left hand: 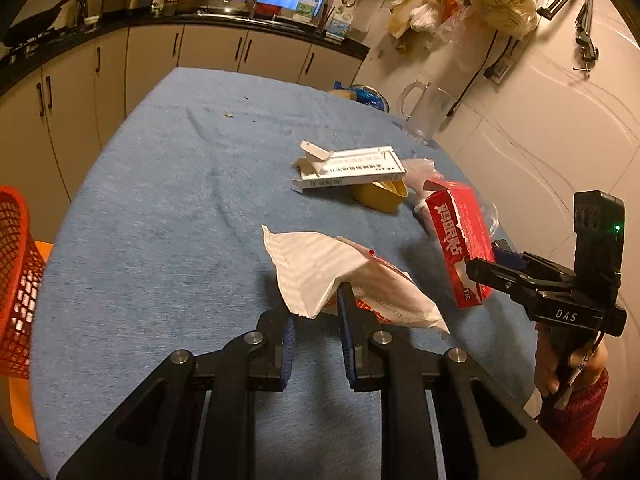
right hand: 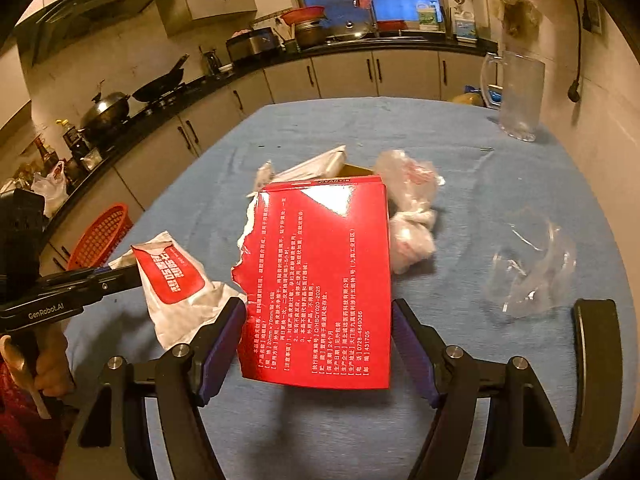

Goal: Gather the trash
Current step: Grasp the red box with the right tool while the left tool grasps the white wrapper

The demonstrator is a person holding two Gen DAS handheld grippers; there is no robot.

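At the time of inspection, the left gripper (left hand: 316, 312) was clamped on a crumpled white paper packet with a red printed panel (left hand: 340, 280), its blue-padded fingers (left hand: 346, 328) drawn close together on the packet's lower edge; the packet was held above the blue cloth-covered table (left hand: 160, 220). The same packet (right hand: 172, 280) appeared at the left of the right wrist view, projecting from the left gripper's tips (right hand: 132, 272). The right gripper (right hand: 320, 344) stood with its jaws wide, and a torn red cardboard box printed with white text (right hand: 324, 280) was lodged between them; the box appeared raised off the table, its edges meeting the blue pads (right hand: 408, 344), though firm contact on both sides could not be confirmed from that view. From the left wrist view the red box (left hand: 460, 240) was seen carried at the tip of the right gripper (left hand: 496, 264), tilted, beyond the packet. Remaining on the table were a flat white carton with an opened flap (left hand: 348, 168), a yellow plastic tub (left hand: 380, 196) just beside it, a bundle of crumpled clear plastic wrapping with pink contents (right hand: 408, 208) and a crushed transparent plastic cup (right hand: 528, 272). A clear glass jug (right hand: 520, 96) stood at the far right corner. A red mesh plastic basket (left hand: 16, 280) sat off the table's left edge.
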